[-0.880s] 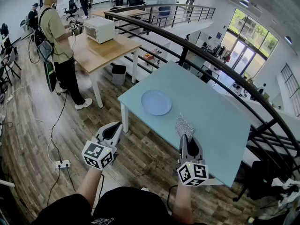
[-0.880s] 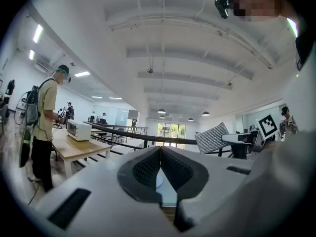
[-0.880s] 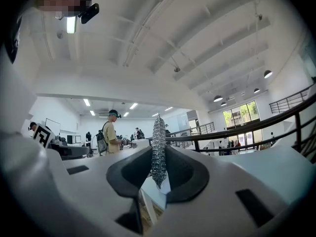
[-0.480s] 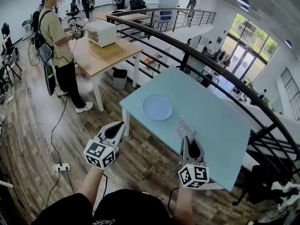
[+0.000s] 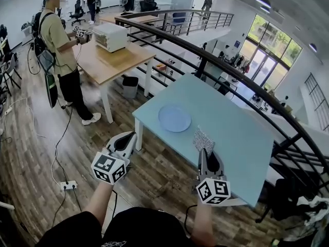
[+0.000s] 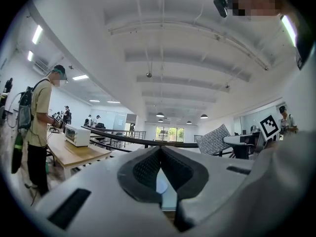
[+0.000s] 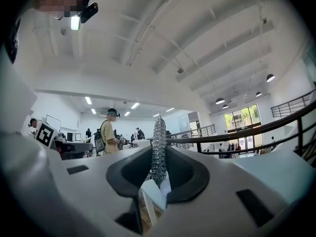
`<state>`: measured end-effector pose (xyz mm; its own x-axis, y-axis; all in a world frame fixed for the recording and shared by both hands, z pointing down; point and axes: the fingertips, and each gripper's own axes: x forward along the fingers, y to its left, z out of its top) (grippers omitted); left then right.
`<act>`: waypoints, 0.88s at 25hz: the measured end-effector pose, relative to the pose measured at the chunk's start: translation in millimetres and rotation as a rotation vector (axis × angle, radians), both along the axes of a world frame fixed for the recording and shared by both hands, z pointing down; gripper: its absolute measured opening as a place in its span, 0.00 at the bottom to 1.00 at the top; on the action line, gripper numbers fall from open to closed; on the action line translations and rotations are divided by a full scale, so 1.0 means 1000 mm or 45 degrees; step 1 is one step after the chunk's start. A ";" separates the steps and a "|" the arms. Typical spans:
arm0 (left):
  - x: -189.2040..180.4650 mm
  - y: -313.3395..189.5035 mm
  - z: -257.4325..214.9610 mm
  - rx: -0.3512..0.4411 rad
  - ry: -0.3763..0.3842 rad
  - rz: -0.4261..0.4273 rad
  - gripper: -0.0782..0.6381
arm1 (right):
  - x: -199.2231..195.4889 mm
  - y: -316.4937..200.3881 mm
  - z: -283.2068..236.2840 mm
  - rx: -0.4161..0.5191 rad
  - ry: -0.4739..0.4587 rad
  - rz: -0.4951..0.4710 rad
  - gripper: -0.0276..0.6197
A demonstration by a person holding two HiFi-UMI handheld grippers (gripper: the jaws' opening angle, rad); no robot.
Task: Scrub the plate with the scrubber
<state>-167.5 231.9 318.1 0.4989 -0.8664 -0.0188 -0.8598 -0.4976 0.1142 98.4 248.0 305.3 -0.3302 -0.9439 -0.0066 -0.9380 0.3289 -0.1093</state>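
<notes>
A pale blue round plate [image 5: 175,118] lies on the light blue table [image 5: 231,138], near its left corner. My right gripper [image 5: 206,153] is over the table's near edge, shut on a silvery mesh scrubber [image 5: 203,140] that stands upright out of the jaws. The scrubber is short of the plate, to its right. In the right gripper view the scrubber [image 7: 158,147] stands edge-on between the jaws. My left gripper [image 5: 128,138] hovers over the wooden floor just left of the table, shut and holding nothing. The left gripper view shows the scrubber [image 6: 213,139] off to the right.
A black railing [image 5: 205,48] curves behind the table. To the left stands a wooden table [image 5: 110,58] with a white oven [image 5: 109,35], a person [image 5: 61,50] beside it and a bin [image 5: 130,86] under it. A power strip [image 5: 68,182] and cable lie on the floor.
The view has drifted a little, so the plate and table sit slightly lower and nearer in the frame. Both grippers keep their pose, and the scrubber stays in the right one.
</notes>
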 end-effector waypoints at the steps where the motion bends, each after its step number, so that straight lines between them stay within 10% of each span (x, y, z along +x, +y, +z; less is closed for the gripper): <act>1: -0.003 0.001 0.001 -0.002 -0.007 0.005 0.12 | -0.004 0.002 0.001 -0.003 -0.009 -0.004 0.17; 22: -0.048 0.027 0.033 -0.048 -0.006 0.017 0.12 | -0.052 0.024 0.025 -0.062 -0.005 -0.017 0.17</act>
